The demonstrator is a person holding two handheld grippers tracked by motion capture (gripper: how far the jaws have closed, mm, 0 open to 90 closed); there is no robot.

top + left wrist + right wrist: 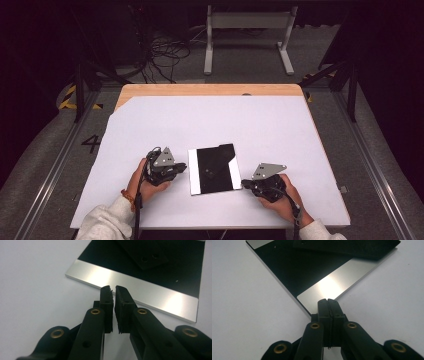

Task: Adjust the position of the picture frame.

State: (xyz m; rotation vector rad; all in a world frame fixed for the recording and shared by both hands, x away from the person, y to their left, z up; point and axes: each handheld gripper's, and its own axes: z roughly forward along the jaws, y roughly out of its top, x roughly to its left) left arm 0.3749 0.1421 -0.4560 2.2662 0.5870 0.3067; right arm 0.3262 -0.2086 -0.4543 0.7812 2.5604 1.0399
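The black plate (pixel 215 169) with silver strips along its left and right edges lies flat on the white worktop (pixel 215 125), in the near middle part of it, between the two hands. One of its far corners looks cut off. The left tongs (pixel 181 168) are held by the person's left hand (pixel 145 182) just beside the left silver strip of the plate; in the left gripper view the left tongs (pixel 113 288) have their tips right at the edge of this silver strip (pixel 140 293), and a narrow gap stands between the two pads, with nothing in it, so they are slightly open and grip nothing. The right tongs (pixel 245 183) are held by the right hand (pixel 280 197) at the near right corner of the plate. In the right gripper view the right tongs (pixel 327 301) are fully closed, pad against pad, and empty, and their tips are at the corner of the other silver strip (pixel 342 280); whether they touch the plate, one cannot tell. A grey three-cornered plate sits on top of each gripper in the high view. Behind the worktop, on the floor, there are dark cables (pixel 160 55) and a white metal frame (pixel 247 35).
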